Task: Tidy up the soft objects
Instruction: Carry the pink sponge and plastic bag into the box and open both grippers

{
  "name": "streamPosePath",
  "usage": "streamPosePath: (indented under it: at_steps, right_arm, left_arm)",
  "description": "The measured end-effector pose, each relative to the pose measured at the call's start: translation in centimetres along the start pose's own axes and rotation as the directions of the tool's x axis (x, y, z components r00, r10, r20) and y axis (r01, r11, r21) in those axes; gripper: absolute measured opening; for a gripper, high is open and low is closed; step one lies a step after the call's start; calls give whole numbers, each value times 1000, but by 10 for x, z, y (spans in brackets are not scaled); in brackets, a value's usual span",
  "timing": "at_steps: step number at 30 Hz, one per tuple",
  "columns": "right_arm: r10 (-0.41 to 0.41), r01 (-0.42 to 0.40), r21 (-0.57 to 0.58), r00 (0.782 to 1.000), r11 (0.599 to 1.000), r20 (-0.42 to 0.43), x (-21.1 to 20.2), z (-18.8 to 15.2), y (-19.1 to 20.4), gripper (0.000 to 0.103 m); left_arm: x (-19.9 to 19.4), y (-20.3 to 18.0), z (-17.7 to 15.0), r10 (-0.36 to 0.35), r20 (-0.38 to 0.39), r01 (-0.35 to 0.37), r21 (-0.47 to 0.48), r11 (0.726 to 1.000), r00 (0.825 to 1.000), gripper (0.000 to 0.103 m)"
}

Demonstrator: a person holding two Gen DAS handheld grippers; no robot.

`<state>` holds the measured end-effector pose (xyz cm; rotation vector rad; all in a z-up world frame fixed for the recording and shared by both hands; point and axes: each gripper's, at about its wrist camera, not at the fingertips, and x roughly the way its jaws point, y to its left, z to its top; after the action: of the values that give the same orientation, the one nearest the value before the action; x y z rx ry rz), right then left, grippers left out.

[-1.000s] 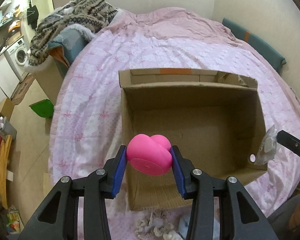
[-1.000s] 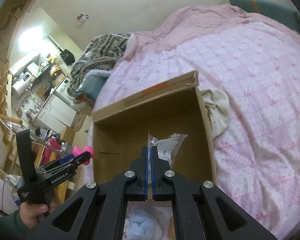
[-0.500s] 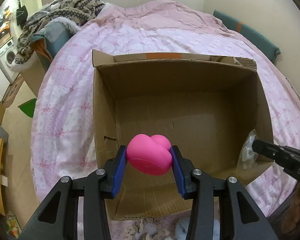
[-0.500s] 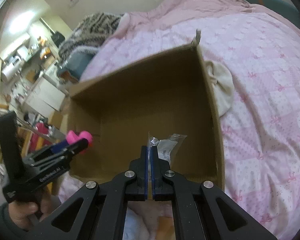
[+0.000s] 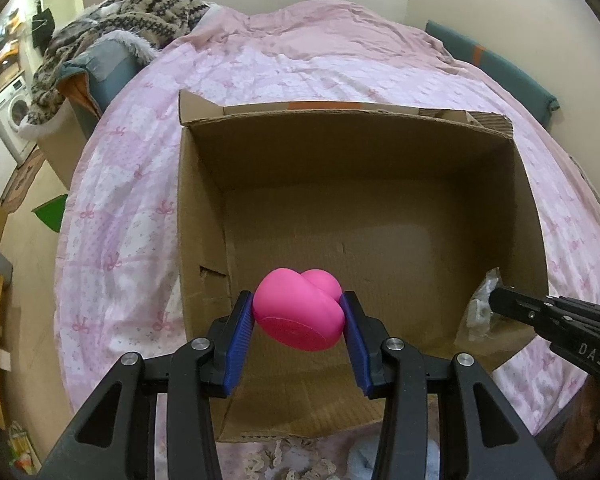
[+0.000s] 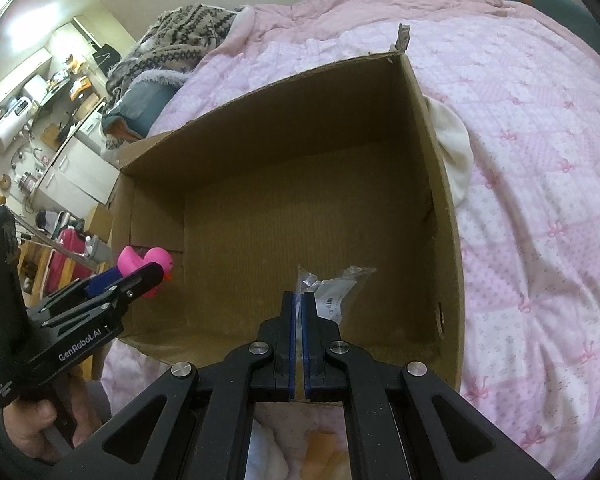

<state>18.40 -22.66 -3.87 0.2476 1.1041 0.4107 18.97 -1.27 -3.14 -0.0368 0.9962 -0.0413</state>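
Observation:
A pink rubber duck sits squeezed between the blue pads of my left gripper, hanging over the near left part of an open cardboard box. The same duck and left gripper show at the left in the right wrist view. My right gripper is shut on a clear plastic bag above the near right part of the box. In the left wrist view the bag hangs from the right gripper's tip. The box floor is bare.
The box stands on a bed with a pink patterned quilt. A white cloth lies against the box's right wall. Lacy and pale blue soft items lie in front of the box. A patterned blanket is heaped at the bed's far left corner.
Both grippers have sunk towards the box, which now fills more of each view. The duck and the bag stay gripped as before.

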Motion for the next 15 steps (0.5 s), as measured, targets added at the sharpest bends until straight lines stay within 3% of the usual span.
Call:
streamPosePath:
  at_steps: [10, 11, 13, 15]
  right_arm:
    - [41, -41, -7, 999, 999, 2, -3, -1, 4, 5]
    - [53, -53, 1, 999, 999, 5, -3, -1, 4, 5]
    - [78, -78, 23, 997, 997, 16, -6, 1, 2, 11]
    - [87, -88, 35, 996, 995, 31, -10, 2, 1, 21]
  left_arm:
    - [0, -1, -1, -29, -10, 29, -9, 1000, 1000, 42]
    - [-1, -3, 0, -32, -6, 32, -4, 999, 999, 46]
    - [-5, -5, 0, -26, 11, 26, 7, 1000, 1000, 67]
    - [-11, -6, 2, -21, 35, 20, 12, 1000, 999, 72]
